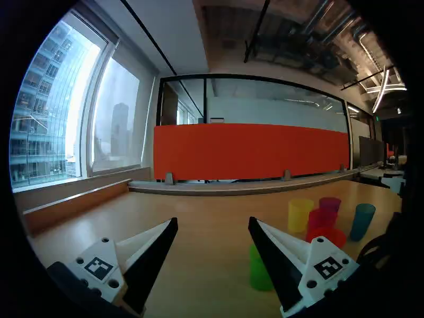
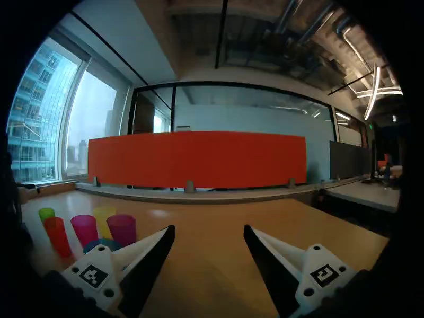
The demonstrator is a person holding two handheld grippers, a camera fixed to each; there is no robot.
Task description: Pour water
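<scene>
Your left gripper (image 1: 212, 241) is spread wide and empty, a green cup (image 1: 257, 273) just beside one finger. Your right gripper (image 2: 208, 245) gapes empty too, coloured cups (image 2: 85, 229) clustered on the table (image 2: 212, 222) at left.

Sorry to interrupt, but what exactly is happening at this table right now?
Nothing is being handled yet. The left gripper and the right gripper hover open above the wooden table, with nothing between the fingers. A cluster of coloured cups stands untouched on the table, a green cup nearest the left gripper. No pouring has begun.
</scene>
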